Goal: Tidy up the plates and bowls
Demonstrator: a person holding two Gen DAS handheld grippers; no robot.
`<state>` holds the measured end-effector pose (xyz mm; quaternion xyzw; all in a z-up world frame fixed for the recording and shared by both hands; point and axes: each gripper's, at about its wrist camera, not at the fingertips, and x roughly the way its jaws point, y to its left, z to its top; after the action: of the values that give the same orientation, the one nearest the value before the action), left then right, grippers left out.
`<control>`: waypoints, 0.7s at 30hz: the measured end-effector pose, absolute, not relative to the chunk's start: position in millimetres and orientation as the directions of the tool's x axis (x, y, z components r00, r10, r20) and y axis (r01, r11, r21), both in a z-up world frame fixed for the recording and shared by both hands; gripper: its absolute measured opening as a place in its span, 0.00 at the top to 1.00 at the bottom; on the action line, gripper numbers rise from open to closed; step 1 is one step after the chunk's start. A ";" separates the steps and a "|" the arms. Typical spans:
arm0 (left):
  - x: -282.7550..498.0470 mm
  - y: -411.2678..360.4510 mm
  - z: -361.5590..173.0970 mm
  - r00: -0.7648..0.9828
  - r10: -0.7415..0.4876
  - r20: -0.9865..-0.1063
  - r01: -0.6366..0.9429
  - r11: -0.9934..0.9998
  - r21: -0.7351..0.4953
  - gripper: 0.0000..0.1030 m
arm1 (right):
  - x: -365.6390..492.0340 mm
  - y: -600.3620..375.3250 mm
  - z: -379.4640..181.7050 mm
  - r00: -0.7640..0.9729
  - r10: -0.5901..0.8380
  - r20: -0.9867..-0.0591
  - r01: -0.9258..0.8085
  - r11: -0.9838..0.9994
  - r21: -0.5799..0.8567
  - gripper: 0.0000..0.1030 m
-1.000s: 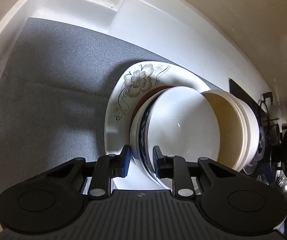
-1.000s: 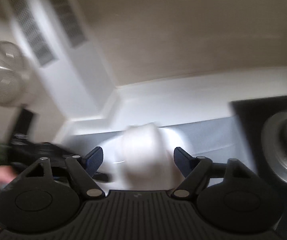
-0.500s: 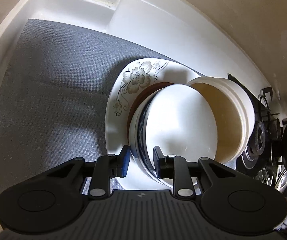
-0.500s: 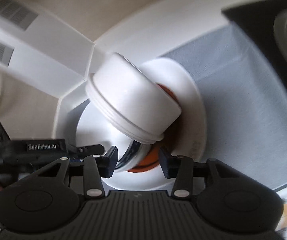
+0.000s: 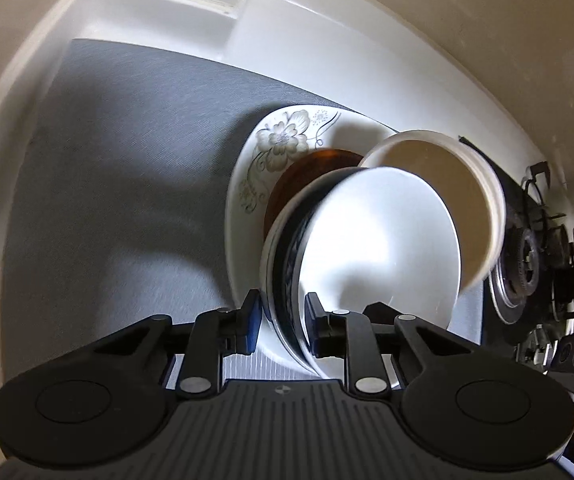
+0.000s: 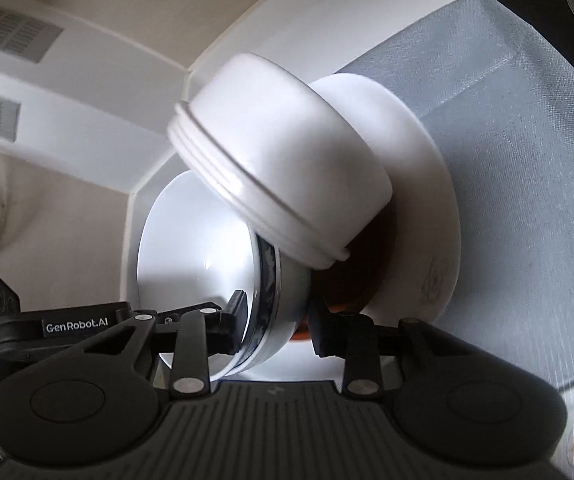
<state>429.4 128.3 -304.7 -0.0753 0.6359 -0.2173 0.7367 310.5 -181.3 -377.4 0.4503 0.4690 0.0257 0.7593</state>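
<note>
On the grey mat (image 5: pixel 119 184) a floral plate (image 5: pixel 283 140) carries a brown dish (image 5: pixel 307 176), mostly covered, so its shape is hard to make out. Tilted on these is a blue-banded white bowl (image 5: pixel 371 248), and the left gripper (image 5: pixel 280 326) is clamped narrowly on its near rim, one finger outside the wall and one inside. Behind it leans a ridged white bowl (image 5: pixel 447 184), its far edge blurred in the left wrist view, which shows its cream inside; the right wrist view shows instead the outside of the ridged white bowl (image 6: pixel 279 176), resting against the blue-banded white bowl (image 6: pixel 207 256). There the right gripper (image 6: pixel 275 328) straddles that bowl's opposite rim with its fingers drawn close on either side; whether they actually press the wall I cannot tell. The brown dish (image 6: pixel 351 280) shows only as a dark sliver, and the flower print on the floral plate (image 6: pixel 419 152) is barely legible. Only the right wrist view shows the left tool's side, printed "GenRobot.AI". A gas burner (image 5: pixel 523 252), cut off at the edge, appears at far right in the left wrist view.
</note>
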 end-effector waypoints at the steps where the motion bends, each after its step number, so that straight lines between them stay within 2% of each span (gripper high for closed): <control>1: 423.1 133.3 -299.3 0.107 -0.412 -0.905 0.226 0.896 -0.381 0.76 | 308.0 -176.6 -372.9 0.553 0.467 -0.690 0.378 0.597 0.707 0.65; 5: 389.6 178.0 -274.0 0.207 -0.374 -0.904 0.193 0.922 -0.337 0.76 | 301.5 -128.1 -357.9 0.499 0.535 -0.682 0.267 0.653 0.708 0.65; 8: 366.2 230.9 -274.2 0.255 -0.350 -0.901 0.122 0.936 -0.330 0.76 | 299.4 -80.9 -371.7 0.409 0.624 -0.666 0.212 0.645 0.734 0.65; 13: 344.6 298.6 -329.5 0.140 -0.304 -0.942 -0.093 0.943 -0.318 0.77 | 301.3 -21.6 -411.5 0.299 0.660 -0.689 0.195 0.665 0.721 0.66; 15: 335.0 313.8 -348.8 0.122 -0.339 -0.933 -0.147 0.923 -0.355 0.78 | 301.8 -12.0 -416.1 0.290 0.657 -0.696 0.163 0.682 0.713 0.63; 18: 328.9 322.6 -352.4 0.148 -0.388 -0.910 -0.177 0.895 -0.410 0.75 | 303.8 -15.1 -393.8 0.295 0.648 -0.703 0.092 0.713 0.695 0.59; 21: 329.0 320.1 -351.5 0.159 -0.385 -0.909 -0.174 0.896 -0.409 0.75 | 294.4 -48.0 -339.6 0.402 0.607 -0.686 0.008 0.746 0.666 0.53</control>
<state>329.0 320.1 -351.5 -0.2165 0.6446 -0.0723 0.7297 294.4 -48.0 -339.6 0.3003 0.5121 0.1915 0.7816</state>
